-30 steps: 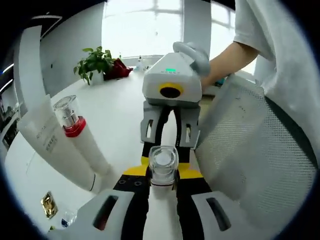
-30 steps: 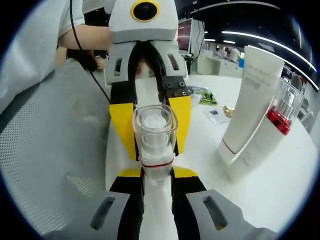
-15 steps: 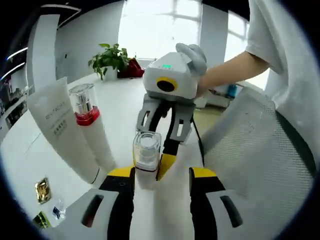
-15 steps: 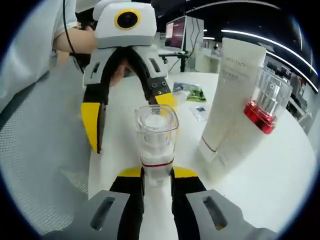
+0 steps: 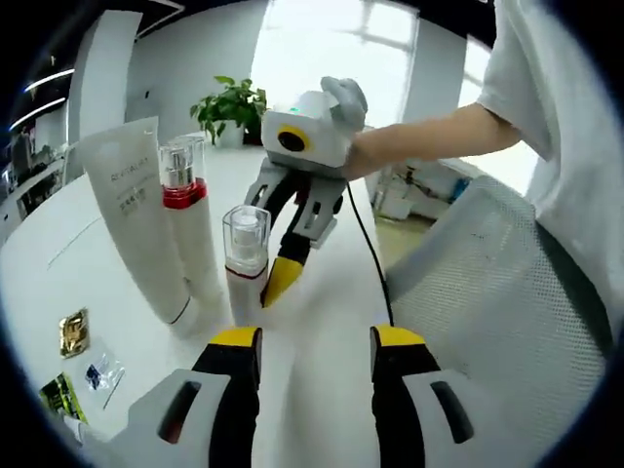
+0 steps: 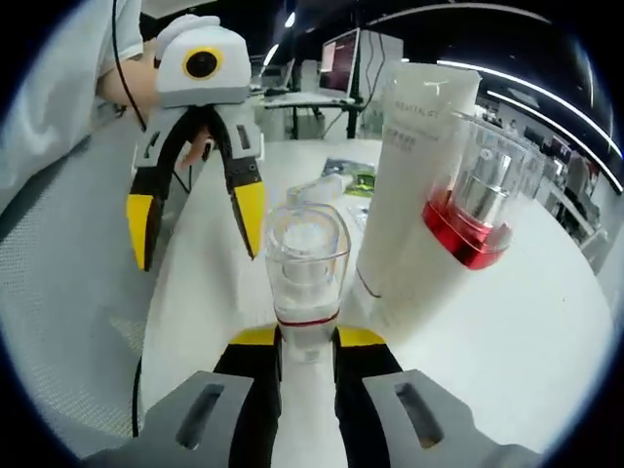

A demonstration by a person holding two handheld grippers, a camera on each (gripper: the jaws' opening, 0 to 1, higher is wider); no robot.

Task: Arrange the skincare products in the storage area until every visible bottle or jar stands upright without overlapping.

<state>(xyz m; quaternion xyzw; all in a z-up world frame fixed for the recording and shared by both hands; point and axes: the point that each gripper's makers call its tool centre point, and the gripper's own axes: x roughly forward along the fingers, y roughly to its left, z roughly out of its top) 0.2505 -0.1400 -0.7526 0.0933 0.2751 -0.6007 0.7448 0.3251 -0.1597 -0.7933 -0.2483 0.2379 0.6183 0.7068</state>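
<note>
Clear-capped bottle (image 6: 307, 268) base hidden between right gripper (image 6: 307, 341) jaws, clamped upright; white body, red band. Left gripper (image 5: 312, 341) jaws released.

White tube (image 5: 132, 210) with grey lettering; white bottle (image 5: 185, 224) with a red collar and clear cap; smaller white bottle (image 6: 305, 283), thin red band (clear cap too). Yellow-tipped black jaws, white table (image 5: 322, 322).
</note>
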